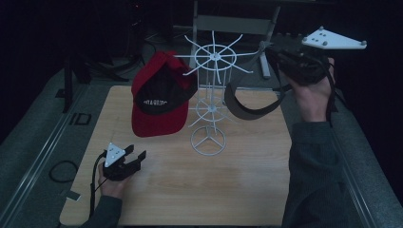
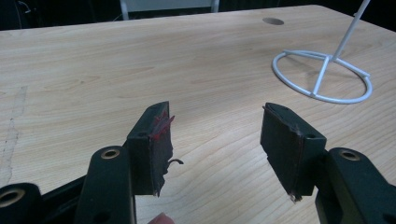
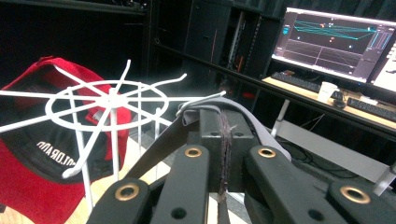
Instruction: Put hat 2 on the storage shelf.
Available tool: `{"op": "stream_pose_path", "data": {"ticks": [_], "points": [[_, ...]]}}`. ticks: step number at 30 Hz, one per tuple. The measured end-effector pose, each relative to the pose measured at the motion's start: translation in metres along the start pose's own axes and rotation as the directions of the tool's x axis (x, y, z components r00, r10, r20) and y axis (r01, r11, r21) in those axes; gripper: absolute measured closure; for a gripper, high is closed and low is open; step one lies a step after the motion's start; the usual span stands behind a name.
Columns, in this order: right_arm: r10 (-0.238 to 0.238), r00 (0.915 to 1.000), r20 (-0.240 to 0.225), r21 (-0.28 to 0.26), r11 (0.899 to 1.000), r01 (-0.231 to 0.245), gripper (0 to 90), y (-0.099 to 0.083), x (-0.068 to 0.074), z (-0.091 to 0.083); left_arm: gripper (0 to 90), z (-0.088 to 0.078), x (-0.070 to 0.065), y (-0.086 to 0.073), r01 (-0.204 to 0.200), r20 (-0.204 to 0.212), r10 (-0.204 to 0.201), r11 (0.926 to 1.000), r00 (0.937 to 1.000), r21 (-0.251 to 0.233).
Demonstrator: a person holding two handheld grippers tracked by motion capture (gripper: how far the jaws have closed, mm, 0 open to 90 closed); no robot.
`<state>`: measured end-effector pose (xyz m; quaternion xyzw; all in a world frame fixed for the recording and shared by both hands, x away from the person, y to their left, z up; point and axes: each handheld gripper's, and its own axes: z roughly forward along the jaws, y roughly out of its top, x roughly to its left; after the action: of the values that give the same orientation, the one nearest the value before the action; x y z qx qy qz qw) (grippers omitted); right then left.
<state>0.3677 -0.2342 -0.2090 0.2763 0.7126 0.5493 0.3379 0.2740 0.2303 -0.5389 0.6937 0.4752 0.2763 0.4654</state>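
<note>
The right gripper [image 1: 278, 54], jaws clamped on a grey visor [image 1: 247, 107], holds its strap at a top prong of the white wire rack [image 1: 211, 95]; hanging seems underway, needing release next; a red cap [image 1: 159, 95] hangs left of the rack; the left gripper [image 1: 130, 159] rests wide apart on the worktop [image 1: 237, 185].

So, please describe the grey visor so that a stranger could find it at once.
On the wooden table stands a white wire rack. The grey visor hangs at its right side, with the right gripper shut on its strap. Unlike the red cap opposite, it has no crown.
</note>
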Motion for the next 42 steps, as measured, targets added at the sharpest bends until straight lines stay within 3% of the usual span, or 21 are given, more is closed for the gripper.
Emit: {"op": "stream_pose_path", "data": {"ticks": [20,32,39,42], "points": [[0.044,0.9989,-0.012,0.042,0.998,-0.044,86.6,0.001,-0.014,0.022,43.4,0.001,-0.001,0.0,0.002,0.003,-0.002,1.0,1.0,-0.005],[0.052,0.9984,-0.02,0.11,0.993,-0.05,84.3,-0.016,-0.018,0.03,43.3,0.0,-0.001,0.001,0.001,0.005,-0.001,1.0,1.0,-0.004],[0.014,0.9999,0.001,0.143,0.99,-0.014,77.8,-0.022,-0.015,0.031,43.3,0.0,-0.001,0.001,0.001,0.006,-0.001,1.0,1.0,-0.005],[0.009,0.9999,0.008,0.147,0.989,-0.01,69.2,-0.025,-0.015,0.031,43.3,0.0,-0.001,0.001,0.0,0.006,0.0,1.0,1.0,-0.004]]}}
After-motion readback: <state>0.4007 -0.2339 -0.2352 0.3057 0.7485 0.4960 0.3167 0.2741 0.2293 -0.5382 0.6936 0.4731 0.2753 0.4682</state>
